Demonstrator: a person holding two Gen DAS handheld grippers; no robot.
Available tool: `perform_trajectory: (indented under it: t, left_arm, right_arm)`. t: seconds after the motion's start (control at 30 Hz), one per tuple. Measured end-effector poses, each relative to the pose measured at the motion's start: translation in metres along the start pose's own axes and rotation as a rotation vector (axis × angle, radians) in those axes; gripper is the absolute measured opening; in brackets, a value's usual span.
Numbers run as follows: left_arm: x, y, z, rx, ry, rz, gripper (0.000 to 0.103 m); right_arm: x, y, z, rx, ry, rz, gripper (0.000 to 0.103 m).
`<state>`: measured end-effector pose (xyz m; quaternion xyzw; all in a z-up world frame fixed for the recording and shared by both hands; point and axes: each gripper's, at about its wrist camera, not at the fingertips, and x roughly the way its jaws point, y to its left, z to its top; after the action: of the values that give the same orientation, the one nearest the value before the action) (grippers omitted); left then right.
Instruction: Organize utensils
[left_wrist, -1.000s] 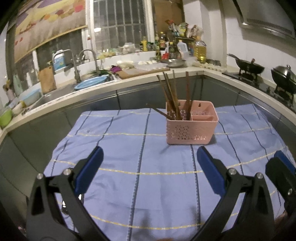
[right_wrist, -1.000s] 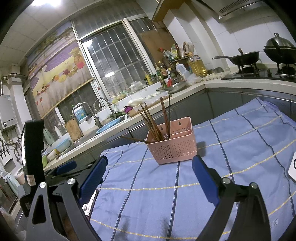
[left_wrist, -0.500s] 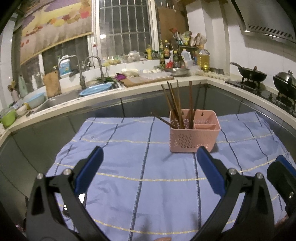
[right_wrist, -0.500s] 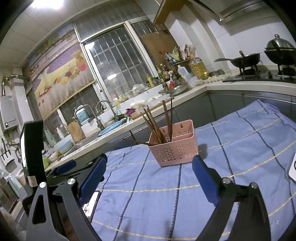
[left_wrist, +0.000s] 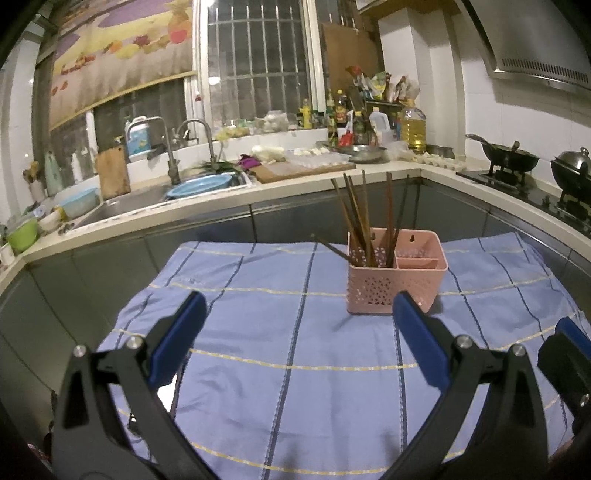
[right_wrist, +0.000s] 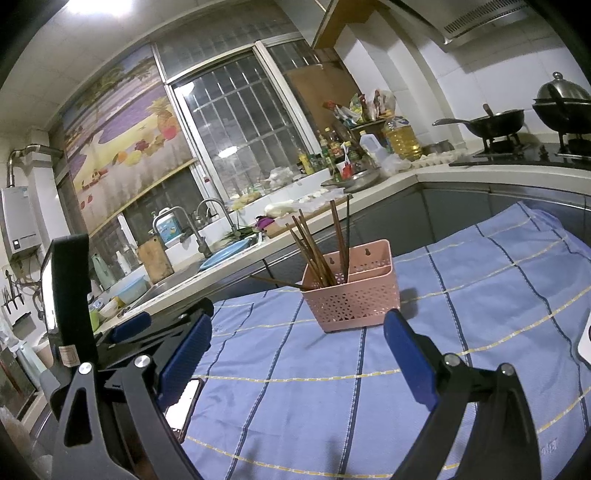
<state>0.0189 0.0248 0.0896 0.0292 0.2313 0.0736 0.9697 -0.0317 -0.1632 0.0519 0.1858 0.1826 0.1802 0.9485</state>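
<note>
Now farther from caddy (left_wrist: 397, 275) | both grippers (left_wrist: 299, 314) still spread

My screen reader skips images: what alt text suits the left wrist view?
A pink perforated plastic utensil basket holding brown wooden chopsticks in its left compartment stands on a blue striped tablecloth. The open left gripper, empty, frames it from below.

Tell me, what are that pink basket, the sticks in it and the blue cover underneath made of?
The pink basket looks like matte moulded plastic, its walls perforated in a pattern. The chopsticks seem dark brown wood or bamboo, though lacquer is possible. The blue cloth is woven fabric, judging by its wrinkles and stitched stripes.
</note>
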Motion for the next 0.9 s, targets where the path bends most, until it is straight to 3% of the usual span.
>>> perform_trajectory:
  t: [0.13,0.3,0.5,0.9]
  left_arm:
    - [-0.0006,0.0002,-0.0006,-0.004,-0.003,-0.002,0.097]
    - [-0.0067,-0.002,-0.0011,0.023,-0.076,0.032,0.097]
    - [-0.0059,-0.0047,0.0023,0.068,-0.111,0.039,0.097]
    - [-0.0002,0.0019,0.0056,0.033,-0.084,-0.004,0.097]
  right_arm:
    - [0.0008,-0.0009,0.0004,0.002,0.0,-0.001,0.093]
    - [0.0002,0.0001,0.0025,-0.002,-0.005,-0.004,0.093]
    - [-0.0019,0.0039,0.0037,-0.011,-0.001,-0.001,0.093]
    - [-0.0016,0.0043,0.0061,-0.014,-0.001,-0.003,0.093]
